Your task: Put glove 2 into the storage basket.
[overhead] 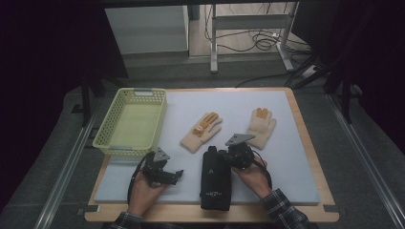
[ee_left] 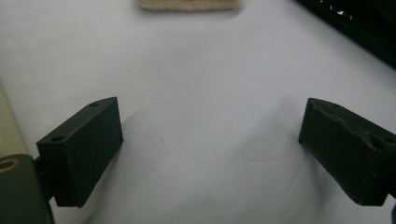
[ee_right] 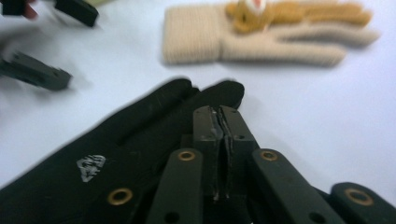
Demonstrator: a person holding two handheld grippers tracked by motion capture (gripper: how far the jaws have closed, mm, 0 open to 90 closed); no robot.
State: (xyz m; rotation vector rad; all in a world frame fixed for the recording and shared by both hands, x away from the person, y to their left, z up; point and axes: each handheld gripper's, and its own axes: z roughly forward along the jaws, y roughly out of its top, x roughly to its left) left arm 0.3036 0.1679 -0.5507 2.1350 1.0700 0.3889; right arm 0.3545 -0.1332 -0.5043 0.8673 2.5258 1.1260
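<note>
A dim room w/ cables on the floor beyond; in front, a wood-edged table topped by a pale grey-white mat, seen from the high view. We see a pale yellow-green perforated plastic basket at the mat's far left corner. Near centre lie two cream knitted gloves: one w/ an orange-brown animal figure on its back, angled toward the basket side, and a second cream glove w/ orange fingertips to its right, apart from the first.

At the near edge a black fabric glove w/ a small white logo lies lengthwise, cuff toward the person. The right gripper sits at that glove's far right corner, held in the person's right hand; in the right gripper view its jaws are pressed together over the black glove's fingers, and we can't tell whether fabric is pinched between them.

The left gripper, in the left hand, hovers low over bare mat just left of the black glove; the left gripper view shows its jaws spread wide, nothing between them but mat, w/ a cream cuff at the top edge.
</note>
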